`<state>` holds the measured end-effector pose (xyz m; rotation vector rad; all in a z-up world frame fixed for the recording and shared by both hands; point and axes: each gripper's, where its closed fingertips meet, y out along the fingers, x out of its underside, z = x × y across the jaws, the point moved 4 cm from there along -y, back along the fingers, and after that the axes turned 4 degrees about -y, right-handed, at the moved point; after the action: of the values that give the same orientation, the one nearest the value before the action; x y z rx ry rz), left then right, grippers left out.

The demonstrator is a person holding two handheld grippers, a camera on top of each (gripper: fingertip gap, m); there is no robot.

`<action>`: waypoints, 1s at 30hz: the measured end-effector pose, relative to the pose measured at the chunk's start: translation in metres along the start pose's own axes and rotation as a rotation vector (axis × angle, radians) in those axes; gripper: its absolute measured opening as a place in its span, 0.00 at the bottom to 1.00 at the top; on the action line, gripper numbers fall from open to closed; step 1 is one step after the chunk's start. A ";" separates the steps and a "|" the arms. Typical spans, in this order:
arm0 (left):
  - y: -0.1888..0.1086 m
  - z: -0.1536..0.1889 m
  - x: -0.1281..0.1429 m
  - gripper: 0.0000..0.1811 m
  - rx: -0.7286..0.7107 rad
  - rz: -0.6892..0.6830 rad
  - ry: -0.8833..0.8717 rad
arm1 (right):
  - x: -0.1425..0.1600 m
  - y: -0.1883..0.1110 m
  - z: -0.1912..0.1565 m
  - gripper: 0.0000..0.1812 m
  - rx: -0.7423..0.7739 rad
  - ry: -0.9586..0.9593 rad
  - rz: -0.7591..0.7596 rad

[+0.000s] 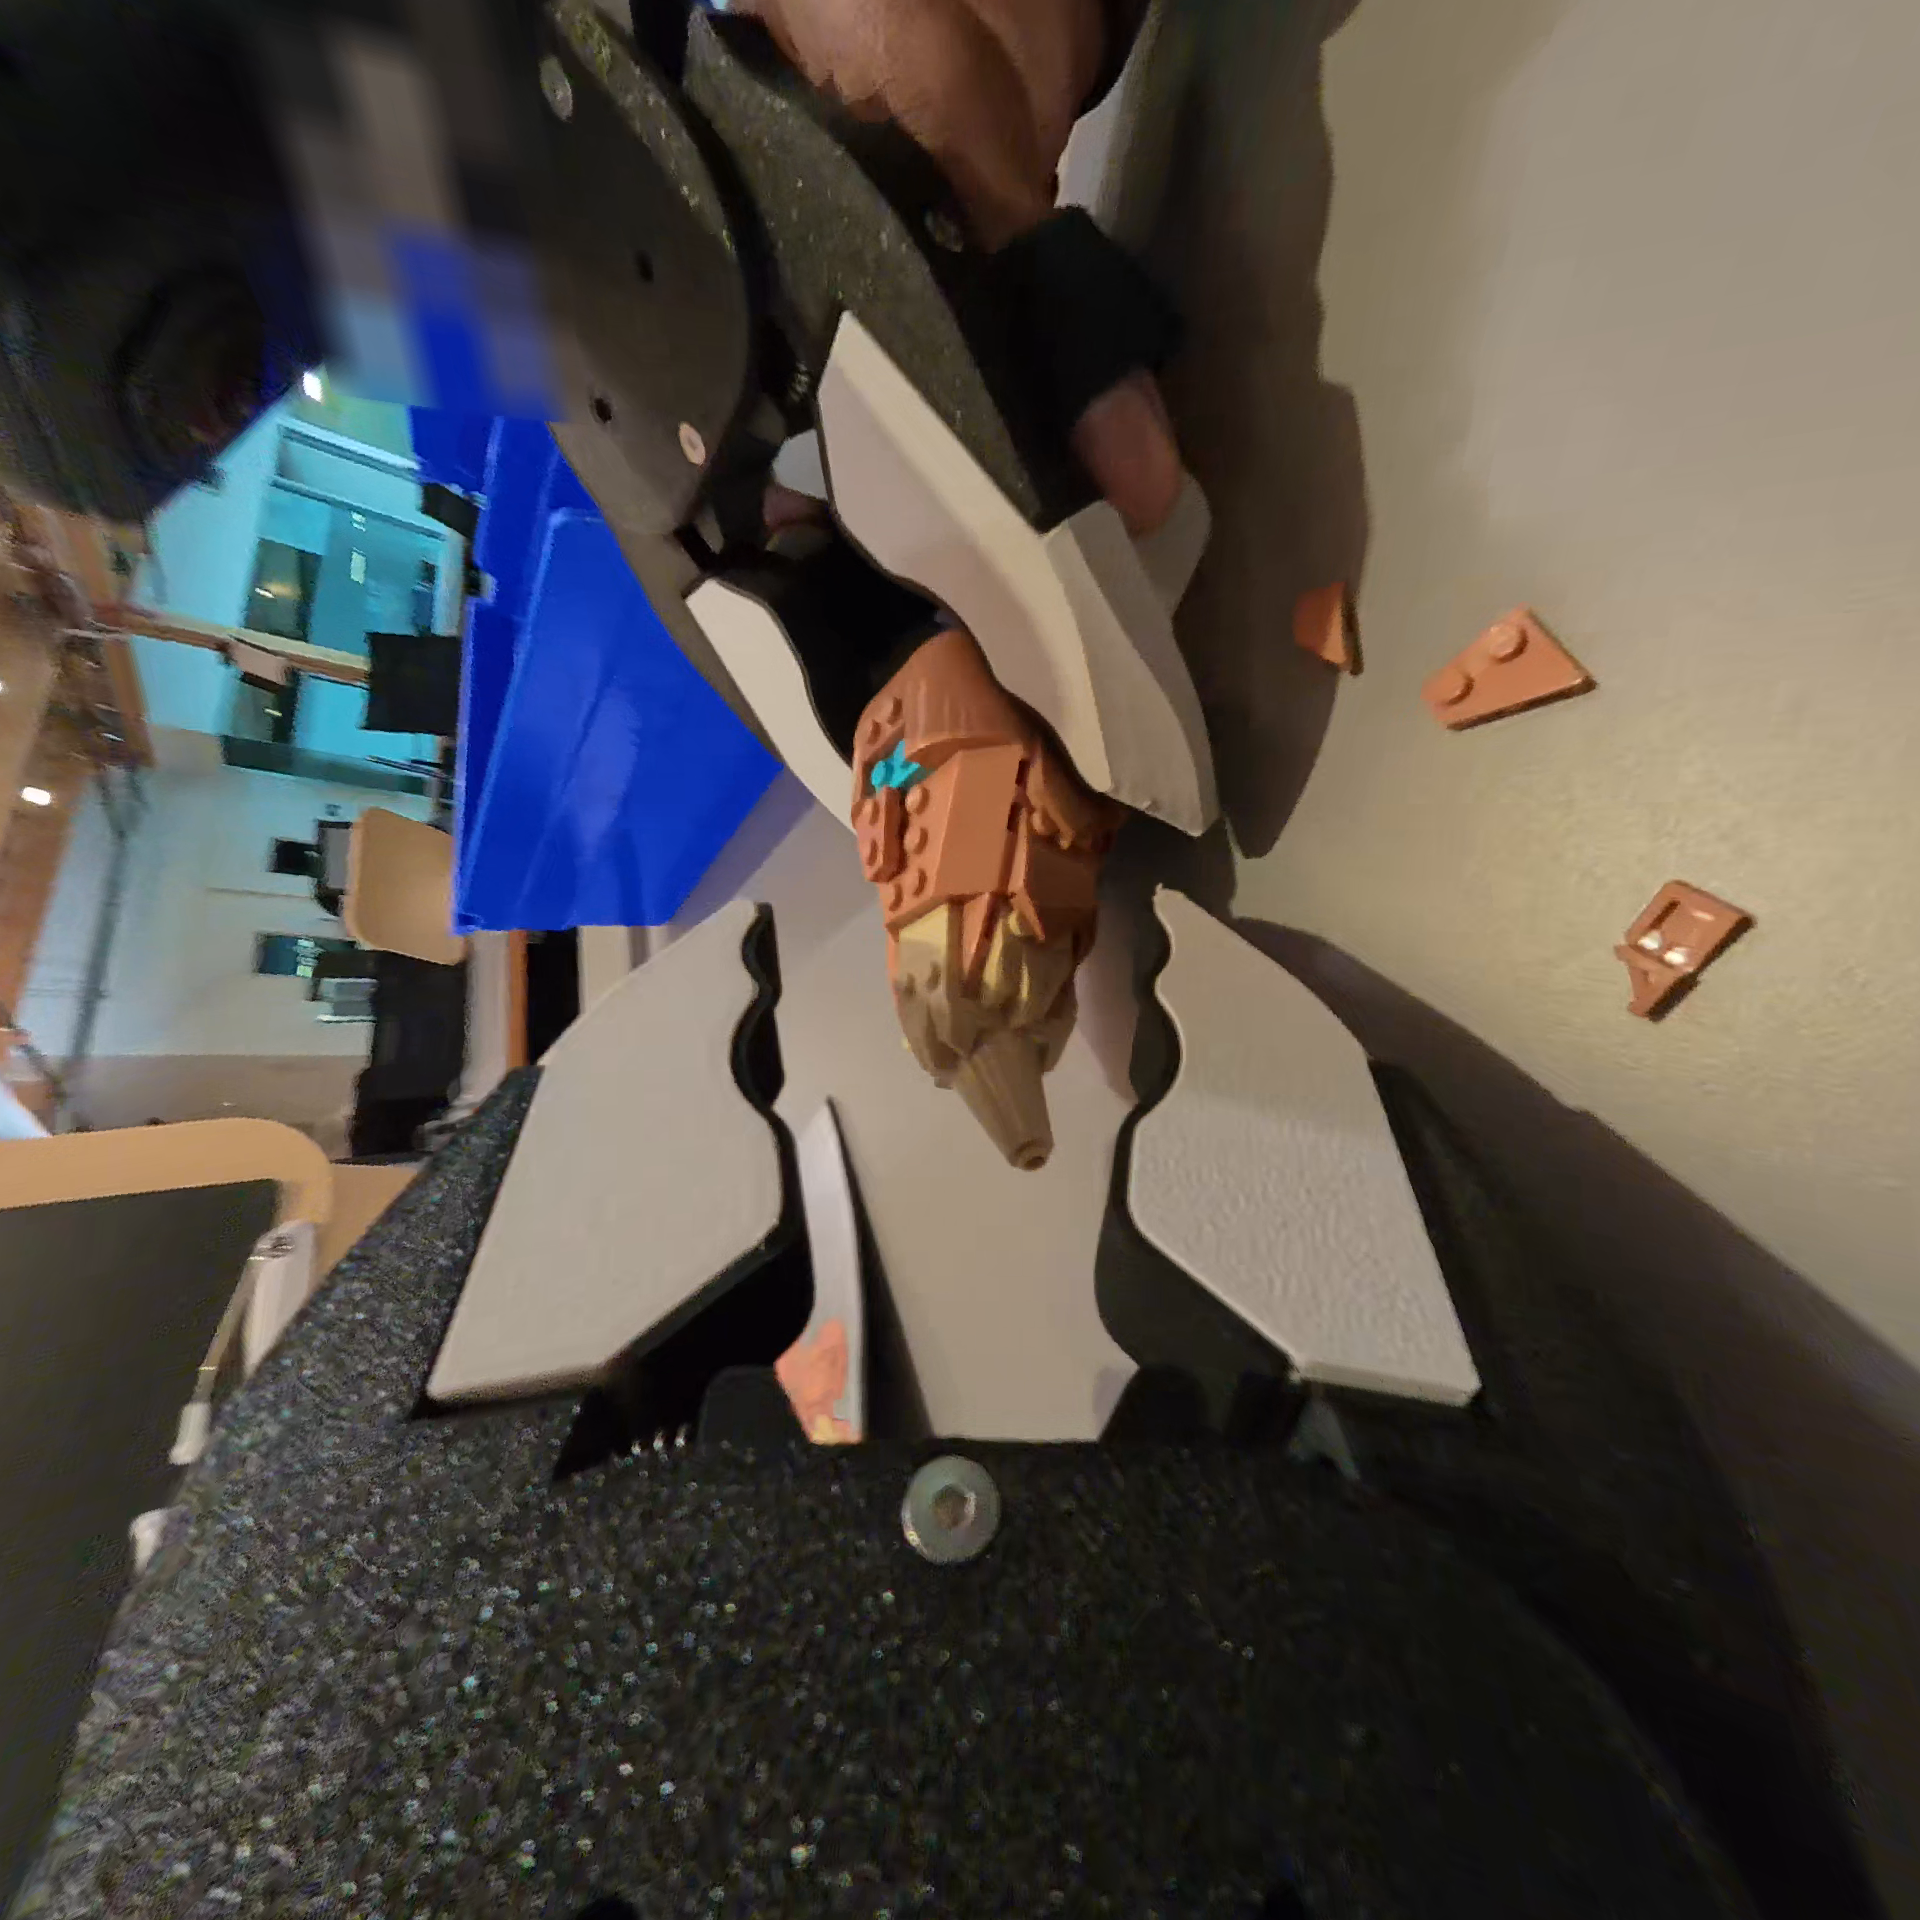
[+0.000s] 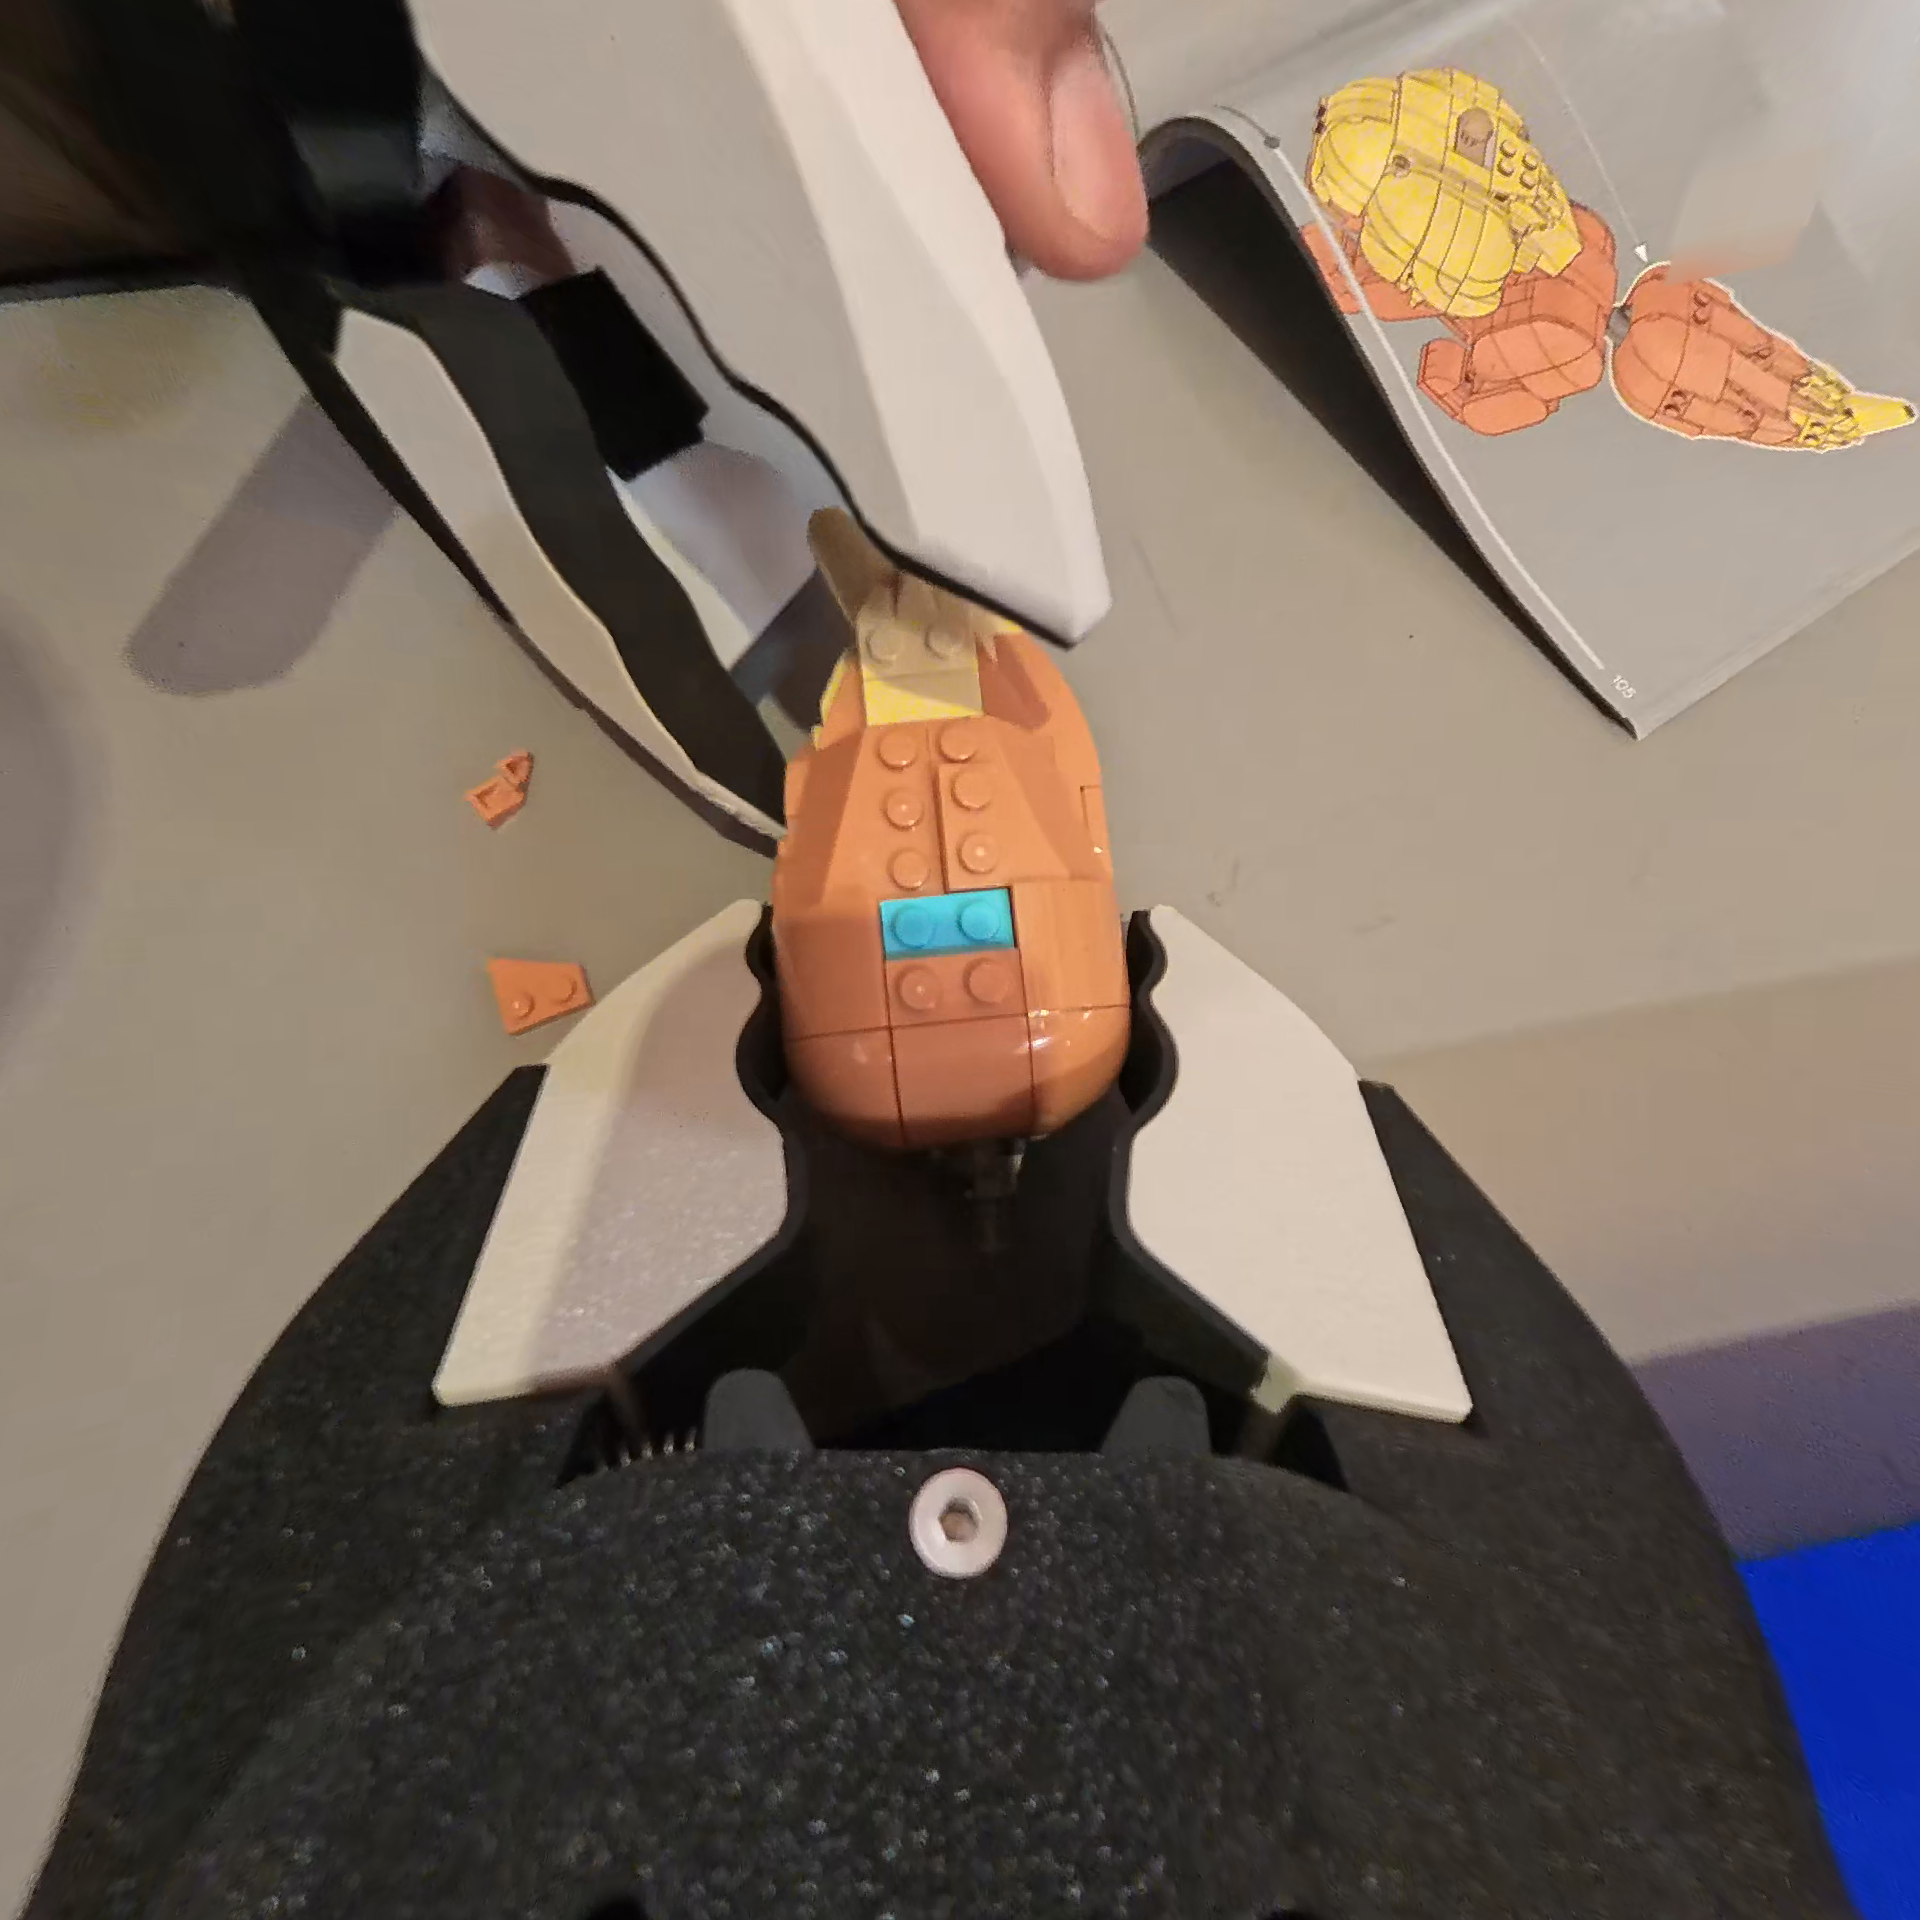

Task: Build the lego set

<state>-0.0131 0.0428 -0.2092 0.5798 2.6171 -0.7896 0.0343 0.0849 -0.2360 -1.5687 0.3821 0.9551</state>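
Right wrist view: the right gripper point(image 2: 951, 1023) pinches the rounded orange end of the lego model point(image 2: 940, 935) between its white fingers point(image 2: 644, 1143), above the grey table point(image 2: 1351, 883). The model carries a turquoise plate point(image 2: 945, 925) on its studded top and tapers to a tan and yellow tip pointing away from the camera. The left gripper point(image 2: 914, 623) comes in from the upper left with its fingers spread on either side of that tapered end; whether they touch it cannot be told. A fingertip point(image 2: 1081, 177) rests on its upper finger.

Loose orange pieces lie on the table to the left: a wedge plate point(image 2: 535, 992) near the right gripper and a small bracket piece point(image 2: 501, 790) farther off. An open instruction booklet point(image 2: 1558, 416) lies at upper right.

Left wrist view: the left gripper's own fingers point(image 1: 644, 1143) stand well apart, the model's pointed tan tip point(image 1: 1013, 1101) between them. A blue bin point(image 1: 592, 727) stands behind.
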 end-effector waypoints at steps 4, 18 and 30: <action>0.001 -0.001 -0.007 0.36 -0.063 -0.004 0.136 | 0.001 0.000 0.001 0.35 0.002 0.006 -0.010; 0.013 0.001 -0.002 0.45 -0.091 -0.174 0.311 | -0.002 -0.003 0.001 0.35 -0.001 0.013 0.001; 0.019 0.000 0.002 0.33 -0.147 -0.178 0.393 | -0.007 -0.007 0.001 0.35 -0.003 0.021 0.035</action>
<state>-0.0057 0.0578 -0.2191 0.5078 3.0910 -0.5709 0.0352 0.0856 -0.2262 -1.5807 0.4242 0.9671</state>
